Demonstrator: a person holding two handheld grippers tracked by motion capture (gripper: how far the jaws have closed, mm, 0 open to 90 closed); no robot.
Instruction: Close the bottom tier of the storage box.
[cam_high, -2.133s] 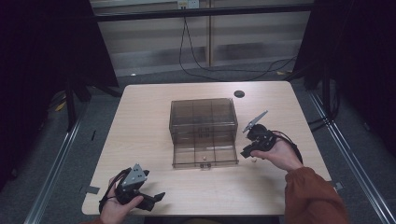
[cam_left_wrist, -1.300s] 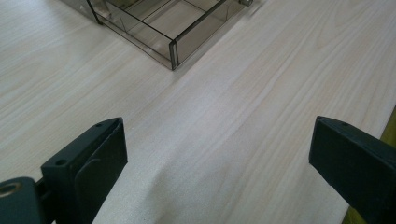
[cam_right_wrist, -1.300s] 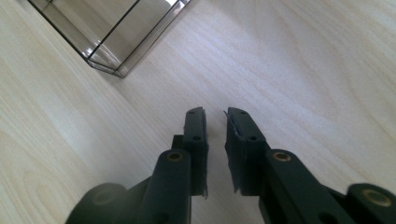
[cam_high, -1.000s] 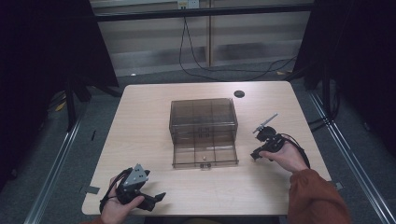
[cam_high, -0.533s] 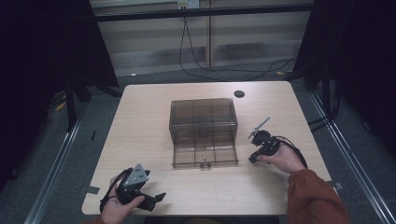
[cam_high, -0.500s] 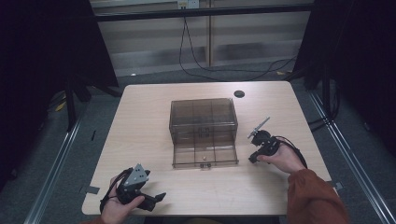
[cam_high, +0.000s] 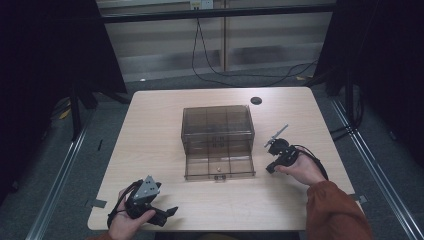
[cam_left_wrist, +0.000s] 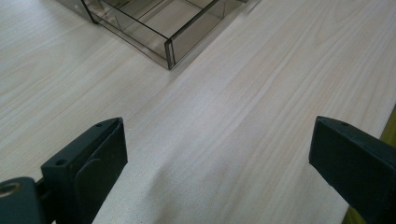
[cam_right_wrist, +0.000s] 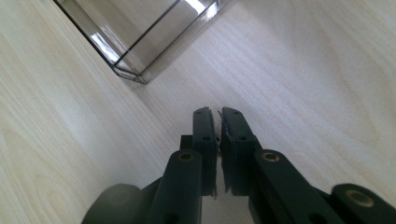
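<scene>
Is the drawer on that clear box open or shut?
Open: the drawer sticks out of the box toward the person, compartments exposed.

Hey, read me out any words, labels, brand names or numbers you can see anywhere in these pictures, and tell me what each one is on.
No readable text: the drawer box, the table and both grippers carry no legible words, labels or numbers.
Too small and blurred to read: a small pale plate on the far wall; whether it bears text I cannot tell.
</scene>
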